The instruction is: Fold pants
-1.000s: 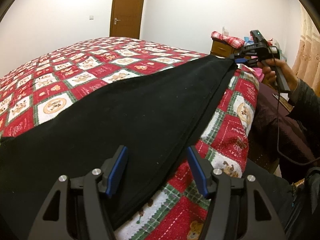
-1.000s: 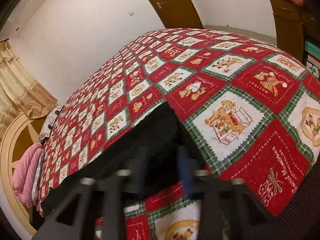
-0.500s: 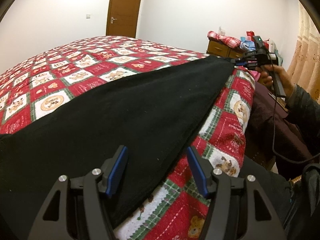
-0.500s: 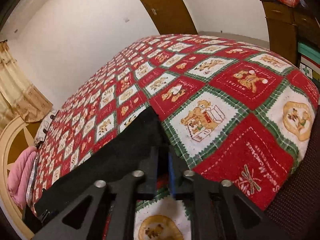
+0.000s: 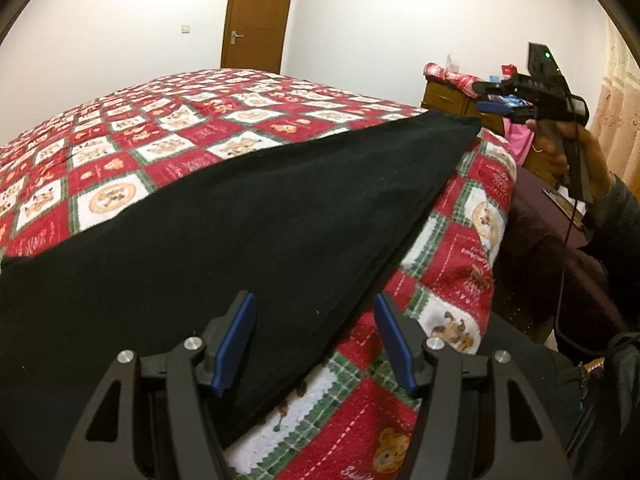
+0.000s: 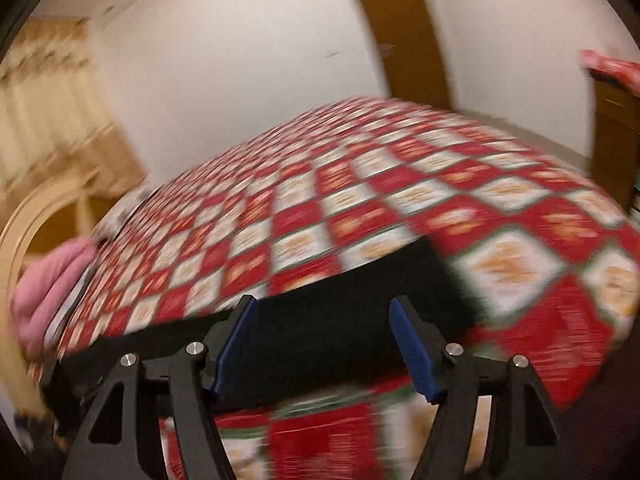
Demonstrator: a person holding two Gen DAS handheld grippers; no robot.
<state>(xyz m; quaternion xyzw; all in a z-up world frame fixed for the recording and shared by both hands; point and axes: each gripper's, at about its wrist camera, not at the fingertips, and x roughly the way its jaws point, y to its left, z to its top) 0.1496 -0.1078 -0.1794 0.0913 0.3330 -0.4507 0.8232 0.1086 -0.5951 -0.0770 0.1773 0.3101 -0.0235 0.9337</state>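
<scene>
On the bed with the red, white and green patchwork teddy-bear quilt [image 5: 120,152], the black fabric pants [image 5: 248,232] lie stretched out flat, running along the near edge of the mattress. Left tool [image 5: 314,344] first: its two blue-padded fingers [image 5: 234,346] stand spread apart, released, nothing between them. It sits low over the wide near end of the pants, the garment's edge passing between the two fingers from this angle; whether the pads touch the cloth I cannot tell.

Over to the far end: the pants taper to a corner near the bed's edge, and just beyond that corner sits the right tool [image 5: 500,100], gripped by the person's hand [image 5: 560,148] on its black handle. From this view its tips are apart from the fabric, off the corner.

Switching to the right wrist view, the picture is smeared with motion blur. The right tool [image 6: 324,344] shows both blue pads [image 6: 412,348] wide apart, released, holding nothing. The black pants [image 6: 340,300] lie on the quilt [image 6: 400,200] ahead of it, their end spanning the gap between the fingers, flat on the bed.

Background: a brown wooden door [image 5: 258,16] in the white wall, a wooden dresser [image 5: 448,98] with red checked cloth on top, and a pink bundle [image 6: 48,280] at the far side of the bed.
</scene>
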